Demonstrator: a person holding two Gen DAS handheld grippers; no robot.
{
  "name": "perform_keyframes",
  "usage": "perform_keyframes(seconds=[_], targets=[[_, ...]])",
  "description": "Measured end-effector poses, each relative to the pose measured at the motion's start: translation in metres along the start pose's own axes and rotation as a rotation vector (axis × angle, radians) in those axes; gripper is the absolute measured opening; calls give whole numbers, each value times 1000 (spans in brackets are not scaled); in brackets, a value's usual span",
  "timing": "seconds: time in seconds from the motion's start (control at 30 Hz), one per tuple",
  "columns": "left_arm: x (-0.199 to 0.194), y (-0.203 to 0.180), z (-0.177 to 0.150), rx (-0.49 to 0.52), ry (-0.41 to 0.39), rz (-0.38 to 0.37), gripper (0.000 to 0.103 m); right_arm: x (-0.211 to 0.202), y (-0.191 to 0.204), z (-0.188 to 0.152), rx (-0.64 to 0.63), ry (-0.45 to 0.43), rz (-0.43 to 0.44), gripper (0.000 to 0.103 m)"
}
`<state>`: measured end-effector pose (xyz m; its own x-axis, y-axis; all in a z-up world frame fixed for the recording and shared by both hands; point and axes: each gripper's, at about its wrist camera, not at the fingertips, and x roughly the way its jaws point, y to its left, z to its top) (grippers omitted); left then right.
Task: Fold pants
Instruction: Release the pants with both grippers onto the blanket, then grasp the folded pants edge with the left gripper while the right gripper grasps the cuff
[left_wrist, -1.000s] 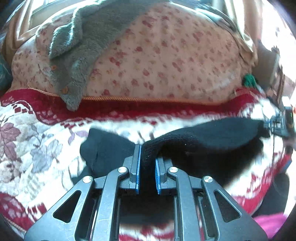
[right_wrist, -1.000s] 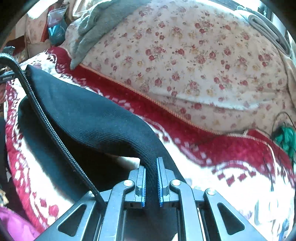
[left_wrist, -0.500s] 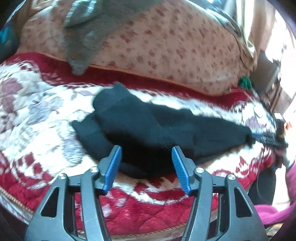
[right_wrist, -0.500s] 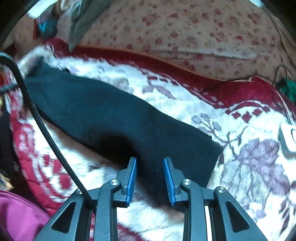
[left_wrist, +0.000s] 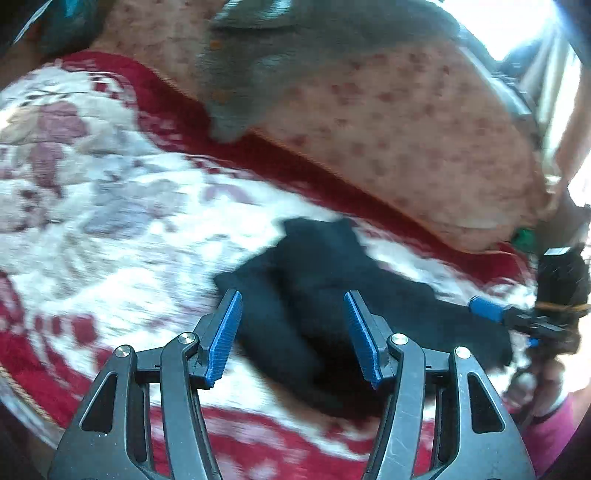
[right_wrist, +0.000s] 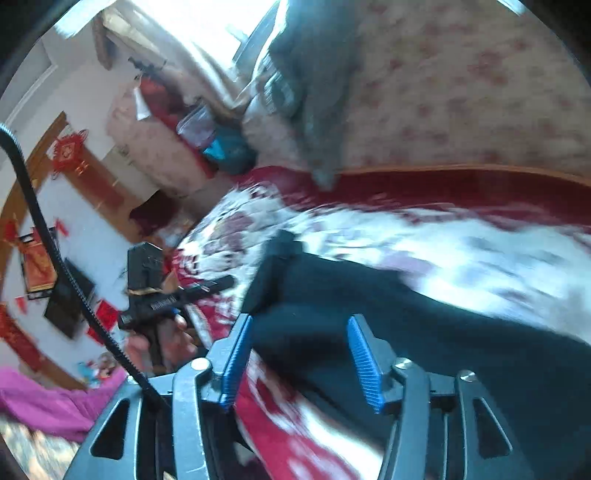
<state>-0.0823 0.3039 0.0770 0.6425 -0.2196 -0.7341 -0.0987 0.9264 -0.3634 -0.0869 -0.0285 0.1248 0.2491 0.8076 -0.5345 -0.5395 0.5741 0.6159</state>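
Once clamped on cloth, now let go: left gripper (left_wrist: 291, 334) and right gripper (right_wrist: 297, 360) spread, having just opened; black pants (left_wrist: 332, 295) doubled over, dropped flat on bed (left_wrist: 110, 221). Fold probably laid.

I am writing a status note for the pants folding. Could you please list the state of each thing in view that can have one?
black pants: lying on the bedspread, released, doubled over on themselves.
left gripper: open, nothing pressed between its pads.
right gripper: open, jaws have just been opening, pads clear of the pants.
grey garment: draped over the floral quilt, not folded.
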Motion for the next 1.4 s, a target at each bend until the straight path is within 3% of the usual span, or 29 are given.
perform_keyframes(seconds=[0.07,0.17,0.23,0.33,0.4,0.63,0.73,0.77,0.8,0.83,0.87,1.0,1.2,1.33,1.4], targets=[[4,17,1,-41,22,18,56,43,12,22,-6,46,44,52],[9,41,-5,-113,75,-33,56,102,22,49,0,103,46,54],[12,45,-11,-116,88,-41,56,128,22,58,2,144,32,55],[15,46,-14,-124,90,-102,56,162,16,68,8,233,-13,66],[19,44,-12,-128,82,-152,56,175,6,69,59,265,18,66],[46,45,-7,-163,148,-177,56,170,-11,72,147,225,93,62],[49,46,-5,-179,131,-176,56,181,-8,70,95,242,89,32],[49,45,-4,-179,128,-168,52,185,-10,68,105,240,122,26],[51,42,-3,-161,128,-150,25,184,-10,67,108,233,135,25],[53,40,-2,-145,136,-134,15,183,-10,67,102,214,146,20],[54,37,0,-143,132,-116,13,180,-10,67,98,198,155,18],[37,32,9,-148,49,-118,6,160,-3,76,87,134,172,15],[-24,21,19,-135,-119,-160,5,105,20,119,38,-14,188,14],[-53,25,7,-144,-217,-87,5,90,47,133,-1,-64,222,14],[-51,40,-10,-225,-214,-39,5,100,67,127,-42,-48,233,14]])
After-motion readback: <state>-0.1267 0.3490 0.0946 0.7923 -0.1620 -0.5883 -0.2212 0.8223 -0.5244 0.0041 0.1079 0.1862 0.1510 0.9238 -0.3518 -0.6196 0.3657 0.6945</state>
